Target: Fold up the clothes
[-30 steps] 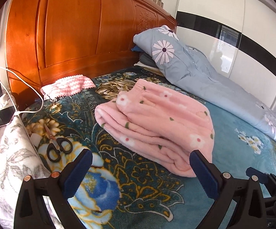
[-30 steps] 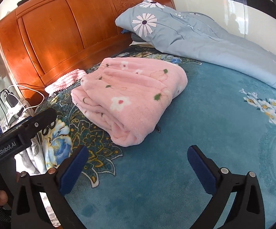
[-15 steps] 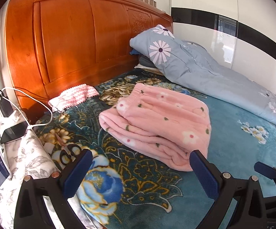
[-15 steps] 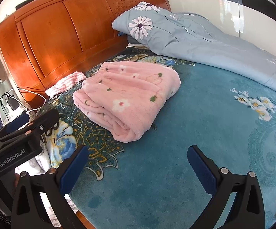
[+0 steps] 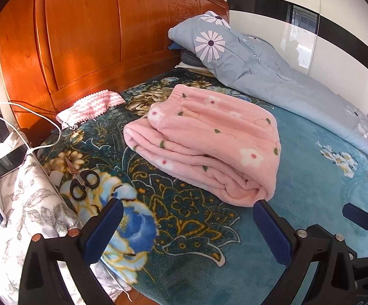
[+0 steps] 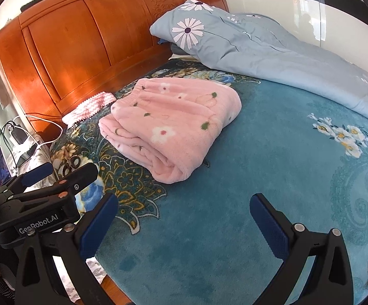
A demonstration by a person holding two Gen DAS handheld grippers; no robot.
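Patterned bed blanket (image 5: pixel 184 211) carries the folded pink garment (image 5: pixel 209 145). Both left gripper (image 5: pixel 189 231) and right gripper (image 6: pixel 184 223) stand spread, empty (clear of fabric); square any loose edges gently.

Pink flower-print folded garment (image 5: pixel 209 137); teal floral bedspread (image 6: pixel 273 190); grey-blue daisy quilt (image 6: pixel 247 50); blue-padded tongs (image 5: pixel 187 225).

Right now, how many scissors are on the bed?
1. The black-handled scissors lie near the bed's left edge, beside the grey floral cloth. More could hide under the folded pink pyjamas.
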